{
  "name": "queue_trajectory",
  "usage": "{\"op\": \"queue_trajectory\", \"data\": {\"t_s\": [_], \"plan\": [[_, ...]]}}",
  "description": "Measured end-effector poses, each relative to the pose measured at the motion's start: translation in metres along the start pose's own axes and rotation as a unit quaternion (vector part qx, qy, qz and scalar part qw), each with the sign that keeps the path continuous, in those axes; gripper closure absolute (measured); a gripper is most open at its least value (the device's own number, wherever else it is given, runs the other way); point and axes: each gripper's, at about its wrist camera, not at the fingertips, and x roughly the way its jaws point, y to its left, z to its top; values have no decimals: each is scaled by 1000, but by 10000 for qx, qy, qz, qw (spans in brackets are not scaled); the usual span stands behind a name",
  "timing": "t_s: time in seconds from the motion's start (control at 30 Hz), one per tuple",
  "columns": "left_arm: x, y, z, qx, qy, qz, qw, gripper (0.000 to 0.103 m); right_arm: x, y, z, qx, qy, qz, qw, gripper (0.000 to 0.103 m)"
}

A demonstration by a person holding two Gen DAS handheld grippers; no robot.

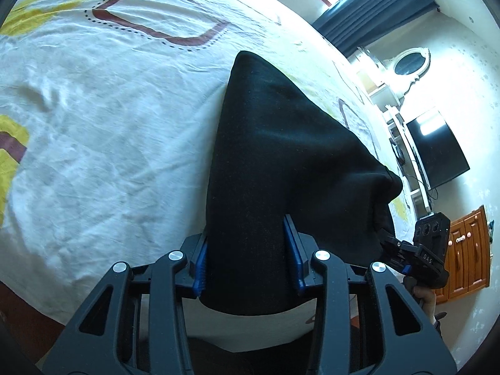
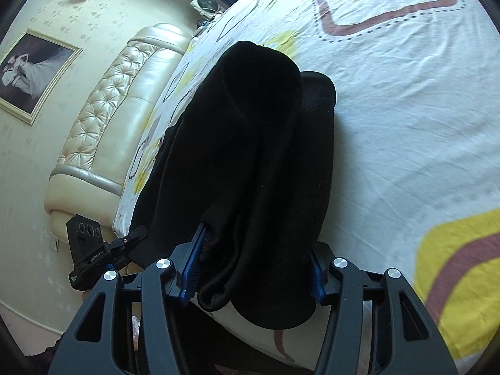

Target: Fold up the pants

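Left gripper (image 1: 250, 259) pinches one near corner of the black pants (image 1: 281, 156), which run up mid-frame over the patterned bedsheet (image 1: 93, 140); right gripper (image 2: 253, 268) pinches bunched cloth. Best carry both corners forward level, taut, landing edges aligned.

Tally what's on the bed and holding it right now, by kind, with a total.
Black pants: 1, lying on the bedsheet
Grippers: 2, left gripper and right gripper, each with jaws closed on the near edge of the pants
Bedsheet: 1, white with yellow and brown shapes
Total: 4
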Motion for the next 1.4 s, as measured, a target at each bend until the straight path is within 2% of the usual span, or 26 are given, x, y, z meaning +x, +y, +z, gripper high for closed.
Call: {"op": "queue_trajectory", "data": {"t_s": [0.07, 0.13, 0.17, 0.23, 0.33, 0.43, 0.6, 0.7, 0.73, 0.77, 0.83, 0.97, 1.03, 1.2, 1.23, 1.27, 1.3, 1.33, 1.4], "plan": [[4, 9, 2, -81, 169, -289, 9994, 59, 7, -4, 0, 121, -9, 25, 9999, 48], [6, 18, 3, -125, 372, -646, 9971, 52, 4, -10, -3, 281, -35, 208, 9994, 43], [3, 19, 3, -85, 382, -703, 9968, 49, 2, -10, -3, 287, 11, 261, 9992, 41], [-15, 27, 6, 121, 166, -719, 9972, 34, -8, -8, -7, 289, 129, 307, 9990, 31], [-35, 36, 17, 359, -192, -799, 9960, 24, -26, -5, -3, 183, 43, 256, 9995, 26], [-24, 46, 45, 353, -233, -621, 9972, 24, -28, -8, 15, 131, -134, 234, 9996, 21], [19, 56, 89, -29, -94, -754, 9971, 24, -5, -25, 53, 457, -398, 213, 9979, 21], [46, 50, 107, -5, 160, -963, 9952, 23, 11, -25, 67, 541, -420, 442, 9967, 20], [54, 48, 112, 22, 238, -951, 9952, 22, 15, -23, 71, 539, -397, 494, 9965, 17], [60, 46, 116, 59, 213, -907, 9956, 21, 17, -21, 73, 529, -356, 550, 9964, 16], [69, 41, 123, 142, 185, -1014, 9946, 13, 17, -22, 75, 500, -273, 727, 9957, 15], [79, 34, 130, 174, 251, -1060, 9939, 10, 8, -35, 72, 769, -281, 1382, 9870, 16], [81, 31, 132, 219, 276, -1035, 9940, 9, 7, -38, 71, 949, -333, 1430, 9846, 16], [84, 20, 132, 488, 294, -738, 9956, 9, 23, -18, 74, 702, -229, 775, 9943, 14], [85, 17, 131, 546, 252, -644, 9961, 15, 24, -17, 75, 629, -275, 745, 9949, 16], [85, 15, 130, 620, 190, -542, 9964, 26, 24, -17, 73, 656, -339, 724, 9946, 20], [85, 13, 128, 693, 193, -544, 9959, 53, 25, -19, 72, 706, -387, 719, 9942, 36], [87, 11, 128, 679, 213, -555, 9959, 55, 25, -22, 70, 755, -419, 703, 9938, 47], [89, 11, 130, 604, 177, -502, 9968, 59, 23, -29, 67, 800, -544, 798, 9921, 55]]}}
